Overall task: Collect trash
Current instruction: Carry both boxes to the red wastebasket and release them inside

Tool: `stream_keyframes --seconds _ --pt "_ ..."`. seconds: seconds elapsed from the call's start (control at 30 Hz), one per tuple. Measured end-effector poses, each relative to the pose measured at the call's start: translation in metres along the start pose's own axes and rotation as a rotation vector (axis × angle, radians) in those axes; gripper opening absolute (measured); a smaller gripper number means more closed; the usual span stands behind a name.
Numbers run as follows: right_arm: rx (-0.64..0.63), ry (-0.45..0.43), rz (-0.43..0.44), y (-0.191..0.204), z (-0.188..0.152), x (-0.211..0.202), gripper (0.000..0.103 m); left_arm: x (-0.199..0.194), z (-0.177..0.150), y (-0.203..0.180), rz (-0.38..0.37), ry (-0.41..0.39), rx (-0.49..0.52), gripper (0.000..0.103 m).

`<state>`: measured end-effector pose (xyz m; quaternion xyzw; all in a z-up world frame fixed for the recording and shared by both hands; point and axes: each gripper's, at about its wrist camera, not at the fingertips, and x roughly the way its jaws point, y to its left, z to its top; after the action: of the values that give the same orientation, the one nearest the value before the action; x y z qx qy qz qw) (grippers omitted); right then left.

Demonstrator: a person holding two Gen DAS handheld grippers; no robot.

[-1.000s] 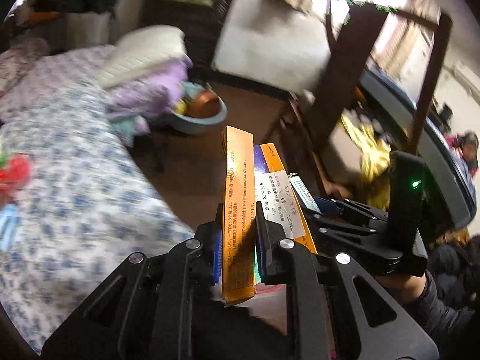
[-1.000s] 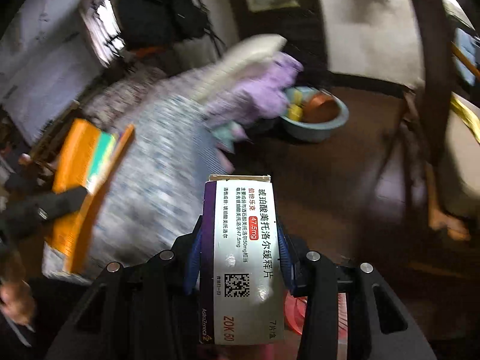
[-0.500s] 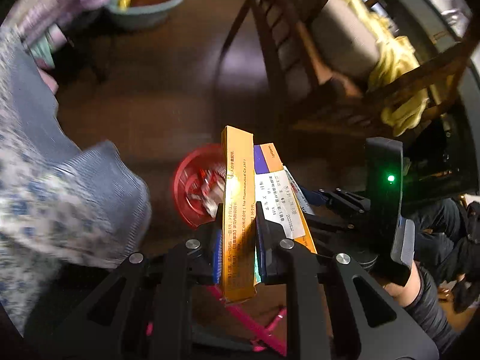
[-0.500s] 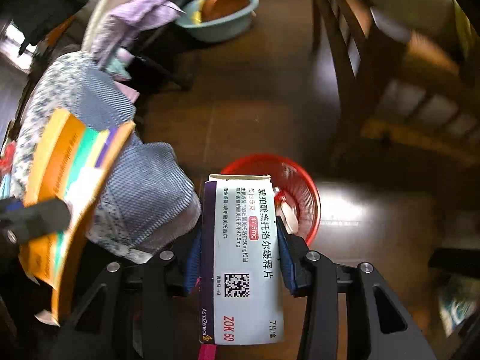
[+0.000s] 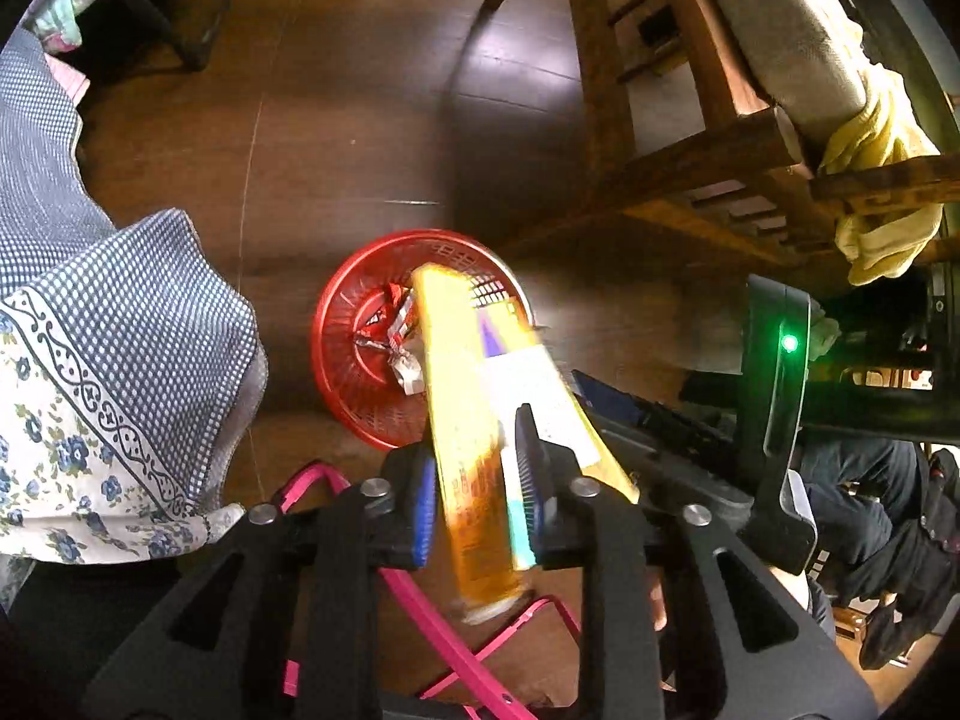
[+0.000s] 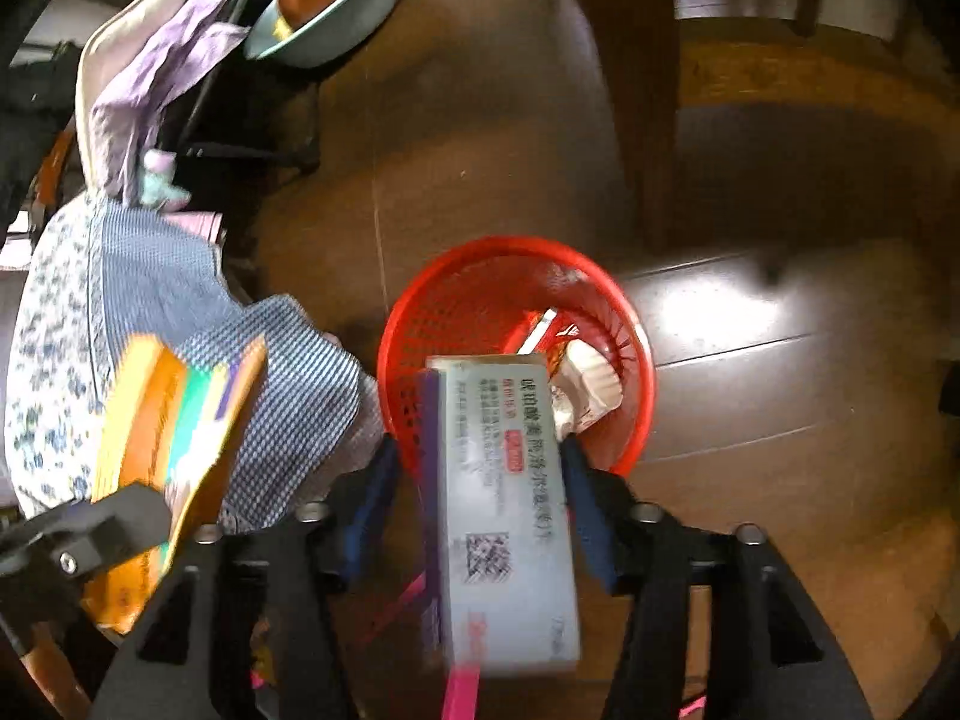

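Observation:
A red mesh basket stands on the dark wooden floor with crumpled wrappers inside. My left gripper points down over it. Its jaws are opening around a tilted, blurred orange carton, and a gap shows at the left pad. My right gripper hangs over the basket's near rim. Its jaws are opening too, and a white and purple medicine box sits loose and blurred between the pads, with gaps on both sides.
Blue checked and floral bedding hangs just left of the basket. A wooden chair with a yellow cloth stands to the right. A pink frame lies on the floor below the grippers. A teal basin sits far back.
Both grippers have swung down from facing the room to above the red basket. Their jaws have widened, and both boxes have tilted and blurred between the pads.

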<state>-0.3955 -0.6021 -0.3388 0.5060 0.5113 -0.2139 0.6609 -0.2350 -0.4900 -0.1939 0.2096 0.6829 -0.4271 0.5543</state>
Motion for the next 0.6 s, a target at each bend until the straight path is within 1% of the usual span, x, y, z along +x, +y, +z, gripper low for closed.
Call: stream_keyframes --seconds 0.03,0.1,0.13,0.23,0.3,0.43,0.53,0.6 --pt "-0.003 -0.005 -0.001 0.001 0.0 -0.001 0.058 -0.002 0.001 0.001 0.002 -0.01 -0.002 0.034" --pt "-0.007 -0.008 0.002 -0.008 -0.003 -0.009 0.058 -0.003 0.003 0.003 -0.005 -0.021 -0.019 0.037" --pt "-0.006 -0.013 -0.006 -0.007 -0.004 -0.011 0.058 -0.005 0.002 0.005 -0.016 -0.026 -0.029 0.037" --pt "-0.02 -0.018 -0.009 -0.005 -0.003 -0.017 0.059 -0.008 0.002 0.008 -0.008 -0.035 -0.036 0.037" --pt "-0.046 -0.021 -0.032 0.001 -0.003 -0.02 0.059 -0.012 0.0 0.012 0.001 -0.042 -0.046 0.037" --pt "-0.104 -0.042 -0.074 0.019 -0.005 -0.033 0.06 -0.019 -0.002 0.017 -0.006 -0.058 -0.069 0.037" --pt "-0.15 -0.071 -0.091 0.037 -0.006 -0.047 0.062 -0.035 -0.006 0.019 -0.012 -0.098 -0.067 0.037" --pt "-0.181 -0.089 -0.098 0.049 -0.008 -0.057 0.062 -0.053 -0.008 0.019 -0.02 -0.142 -0.05 0.037"
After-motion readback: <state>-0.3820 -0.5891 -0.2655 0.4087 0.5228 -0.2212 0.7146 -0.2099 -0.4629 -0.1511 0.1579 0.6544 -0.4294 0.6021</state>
